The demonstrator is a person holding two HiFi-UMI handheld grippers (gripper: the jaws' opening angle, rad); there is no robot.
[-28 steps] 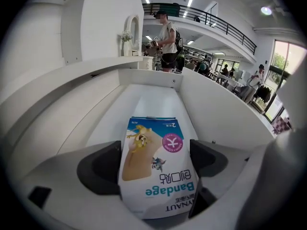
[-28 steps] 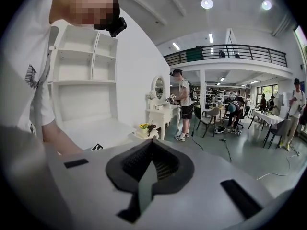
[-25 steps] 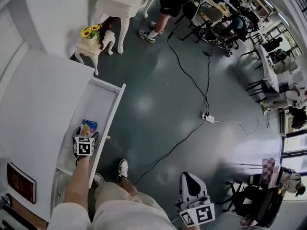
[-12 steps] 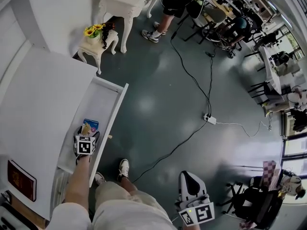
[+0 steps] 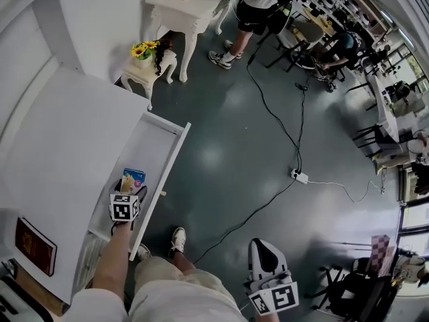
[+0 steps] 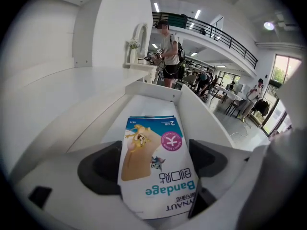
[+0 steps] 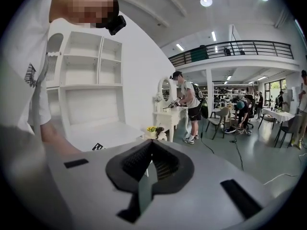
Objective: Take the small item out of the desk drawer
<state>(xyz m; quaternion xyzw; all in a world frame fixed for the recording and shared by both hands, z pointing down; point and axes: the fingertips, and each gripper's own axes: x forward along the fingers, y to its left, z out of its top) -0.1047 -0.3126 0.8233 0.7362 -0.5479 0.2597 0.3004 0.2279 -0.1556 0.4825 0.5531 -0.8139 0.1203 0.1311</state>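
The white desk drawer [image 5: 169,170] stands pulled out at the left of the head view. My left gripper [image 5: 129,192] reaches into its near end and is shut on a small bandage box [image 5: 133,179], blue and white with a cartoon print. In the left gripper view the bandage box [image 6: 154,169] sits between the two black pads [image 6: 103,169], its far end pointing along the drawer [image 6: 158,99]. My right gripper [image 5: 263,252] hangs low at the bottom right over the floor, away from the desk. In its own view the right gripper [image 7: 151,166] is shut with nothing in it.
The white desk top [image 5: 60,146] lies left of the drawer, with a dark red book [image 5: 35,245] at its near corner. A small stool with sunflowers [image 5: 149,58] and a white console table [image 5: 188,9] stand beyond. A black cable and power strip [image 5: 299,176] cross the floor; a person [image 5: 258,2] stands far off.
The head view has shifted, so desk and drawer sit further right and lower. My left gripper stays on the bandage box at the drawer's near end. The right gripper has not moved.
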